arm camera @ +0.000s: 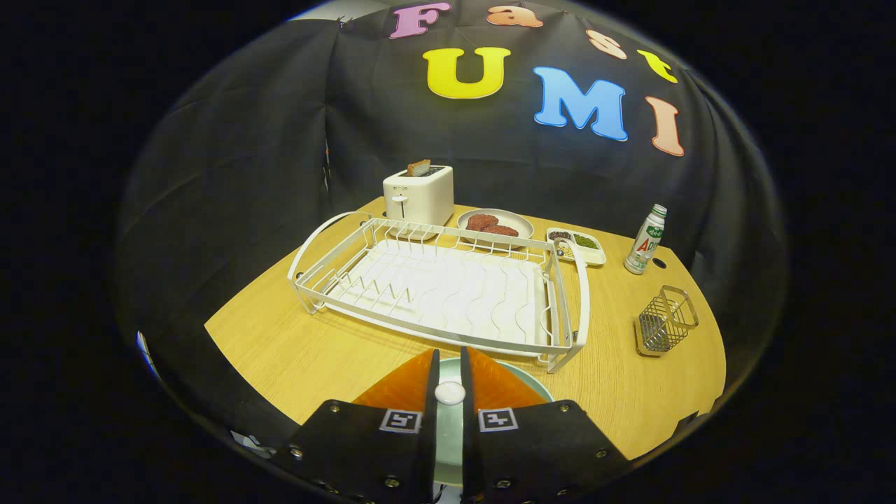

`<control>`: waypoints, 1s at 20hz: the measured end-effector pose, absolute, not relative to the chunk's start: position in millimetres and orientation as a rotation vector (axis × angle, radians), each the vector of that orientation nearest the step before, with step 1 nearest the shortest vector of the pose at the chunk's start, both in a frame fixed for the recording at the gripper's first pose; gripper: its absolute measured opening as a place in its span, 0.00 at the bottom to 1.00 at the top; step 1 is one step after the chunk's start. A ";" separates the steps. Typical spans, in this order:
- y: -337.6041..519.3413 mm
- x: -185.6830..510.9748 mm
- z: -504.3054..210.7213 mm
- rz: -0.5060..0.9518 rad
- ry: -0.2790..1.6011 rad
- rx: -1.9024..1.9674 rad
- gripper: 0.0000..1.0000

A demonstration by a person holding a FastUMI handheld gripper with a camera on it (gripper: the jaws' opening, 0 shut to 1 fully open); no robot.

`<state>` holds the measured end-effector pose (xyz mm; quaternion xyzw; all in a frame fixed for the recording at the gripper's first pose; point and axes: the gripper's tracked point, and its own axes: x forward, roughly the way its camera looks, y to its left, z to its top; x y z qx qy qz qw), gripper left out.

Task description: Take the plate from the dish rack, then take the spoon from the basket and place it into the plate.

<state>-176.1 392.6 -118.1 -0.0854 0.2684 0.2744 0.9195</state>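
Gripper (pixel 449 381) clamped on spoon (pixel 449 393) above plate (pixel 521 376); risks early release, missing plate, landing near dish rack (pixel 448 287).

A light wood-grain desk (pixel 294 350) with a rounded far edge stands in a booth walled by creased black cloth (pixel 231 161) that hangs in folds behind and to both sides. Bright overhead light glares on the desk's middle, leaving the cloth dim.

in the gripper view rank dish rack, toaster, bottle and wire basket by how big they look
1. dish rack
2. toaster
3. and 4. wire basket and bottle: these look alike, and the basket sits nearer the camera, so unranked.
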 end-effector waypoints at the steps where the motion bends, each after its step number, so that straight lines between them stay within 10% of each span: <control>1: 391.0 -173.9 -117.6 0.563 0.550 -0.181 0.16; 7: 382.6 -167.5 -114.6 0.549 0.540 -0.173 0.19; 10: 380.1 -159.0 -110.1 0.537 0.518 -0.166 0.40; 20: 383.6 -152.5 -110.7 0.550 0.524 -0.117 0.40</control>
